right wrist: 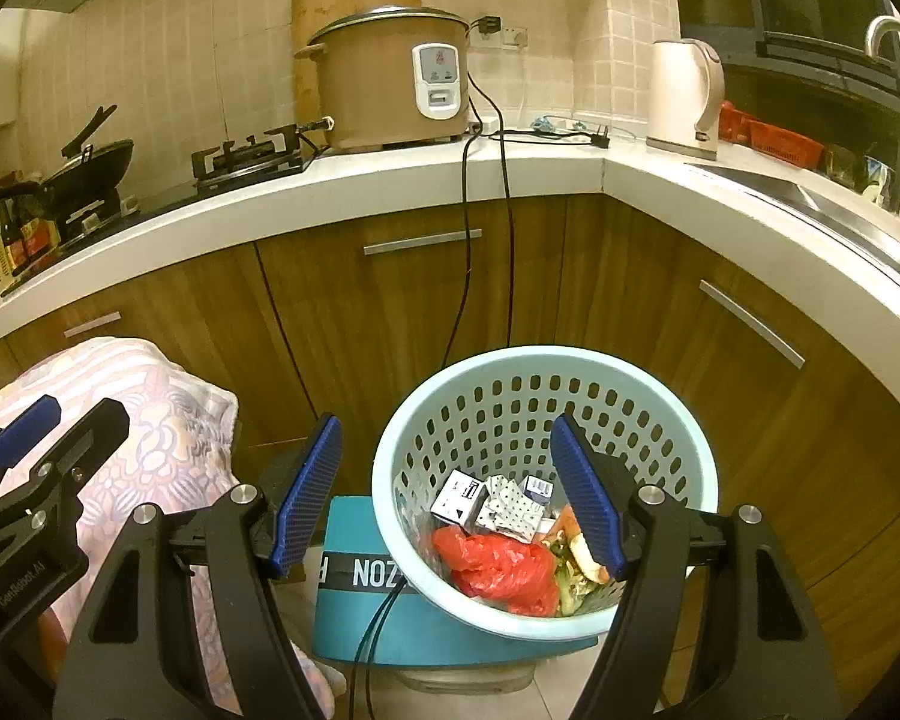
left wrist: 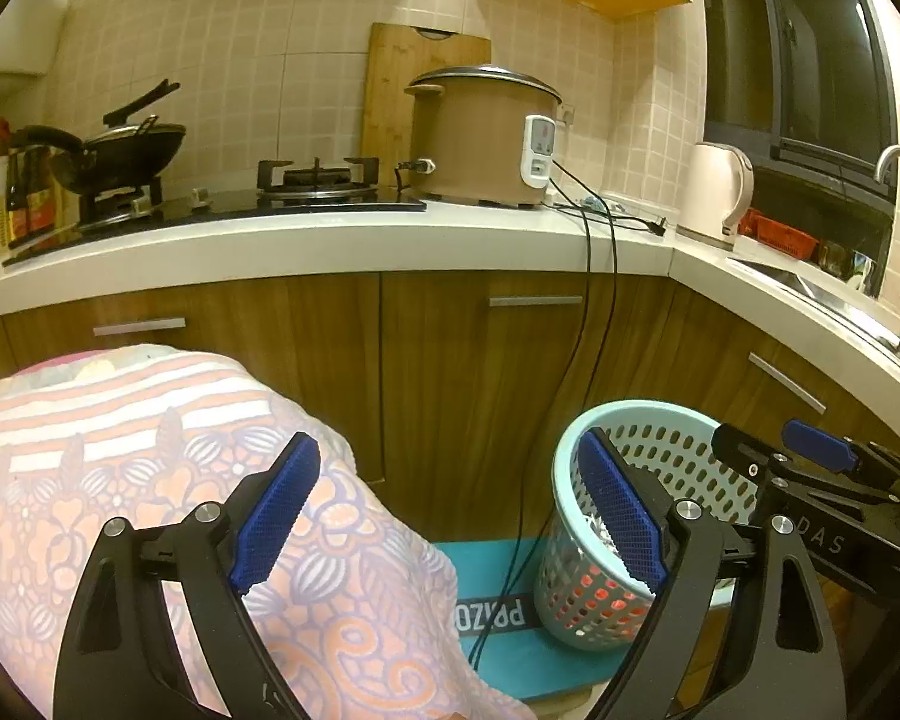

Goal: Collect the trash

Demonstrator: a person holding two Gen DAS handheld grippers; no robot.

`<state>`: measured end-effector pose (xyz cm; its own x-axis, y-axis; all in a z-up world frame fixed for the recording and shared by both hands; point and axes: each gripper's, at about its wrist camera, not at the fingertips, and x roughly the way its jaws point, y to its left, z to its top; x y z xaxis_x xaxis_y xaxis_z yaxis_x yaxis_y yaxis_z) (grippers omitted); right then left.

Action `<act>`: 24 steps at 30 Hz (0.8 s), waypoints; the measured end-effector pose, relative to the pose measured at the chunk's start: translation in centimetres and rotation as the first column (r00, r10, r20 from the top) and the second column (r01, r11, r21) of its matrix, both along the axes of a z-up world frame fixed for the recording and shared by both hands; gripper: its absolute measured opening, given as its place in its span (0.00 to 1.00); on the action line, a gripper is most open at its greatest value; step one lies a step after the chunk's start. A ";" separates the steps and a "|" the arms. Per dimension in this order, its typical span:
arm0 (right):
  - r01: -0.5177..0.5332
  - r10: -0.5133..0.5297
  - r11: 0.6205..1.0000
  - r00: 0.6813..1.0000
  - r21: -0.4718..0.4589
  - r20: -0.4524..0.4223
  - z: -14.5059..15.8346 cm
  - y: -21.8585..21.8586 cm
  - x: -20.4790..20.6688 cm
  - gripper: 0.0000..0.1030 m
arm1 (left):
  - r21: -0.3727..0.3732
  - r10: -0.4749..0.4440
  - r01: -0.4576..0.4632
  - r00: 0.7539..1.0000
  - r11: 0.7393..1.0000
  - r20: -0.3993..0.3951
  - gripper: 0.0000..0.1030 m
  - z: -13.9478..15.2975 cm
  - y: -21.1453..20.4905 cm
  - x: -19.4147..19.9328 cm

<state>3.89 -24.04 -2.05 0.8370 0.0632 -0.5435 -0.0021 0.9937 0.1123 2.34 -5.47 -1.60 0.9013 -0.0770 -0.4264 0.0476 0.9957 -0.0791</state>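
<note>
While both tools hang above the kitchen floor, the pale blue basket [right wrist: 543, 498] sits on a teal box [right wrist: 384, 618] in front of the wooden cabinets, and it already has a fair load in it: a red plastic bag [right wrist: 501, 567], a couple of small cartons [right wrist: 459, 495], a crumpled dotted wrapper [right wrist: 510, 510] and some food scraps [right wrist: 576, 558]. So a good part of the collecting looks done, going by what lies inside.

The right tongs [right wrist: 444, 495] stand apart, empty, with the basket's near rim between the two blue pads. The left tongs [left wrist: 450, 516] are spread wide too, nothing between them, pointing at the gap between a patterned pink cloth [left wrist: 120, 462] and the basket.

No loose trash shows on the floor in either view, and the worktop [right wrist: 390, 180] carries only a rice cooker [right wrist: 390, 78], a kettle [right wrist: 684, 96] and a wok [left wrist: 123, 150]. My read: either the last pieces are in, or the basket itself is the next thing to pick up. What lies under the cloth, I can't tell.
</note>
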 end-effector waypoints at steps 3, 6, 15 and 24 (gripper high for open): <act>-0.003 0.003 1.000 1.000 0.002 -0.001 0.0 0.0 0.0 0.67 | -0.002 0.001 -0.001 1.000 1.000 -0.003 0.83 0.0 0.0 0.1; -0.005 0.005 1.000 1.000 0.000 0.001 0.0 0.0 0.0 0.67 | -0.013 -0.006 0.006 1.000 1.000 -0.007 0.83 0.0 0.1 0.1; -0.012 0.012 1.000 1.000 -0.004 0.003 0.1 0.3 0.0 0.68 | -0.020 0.001 -0.001 1.000 1.000 -0.010 0.84 0.0 0.1 0.3; -0.020 0.020 1.000 1.000 -0.002 0.019 0.6 0.4 -0.3 0.68 | -0.022 0.000 0.000 1.000 1.000 -0.010 0.84 0.1 0.1 0.3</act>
<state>3.59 -23.65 -1.44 0.8456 0.0786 -0.5280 -0.0238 0.9937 0.1098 2.62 -5.40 -1.55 0.8967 -0.0865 -0.4340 0.0468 0.9938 -0.1012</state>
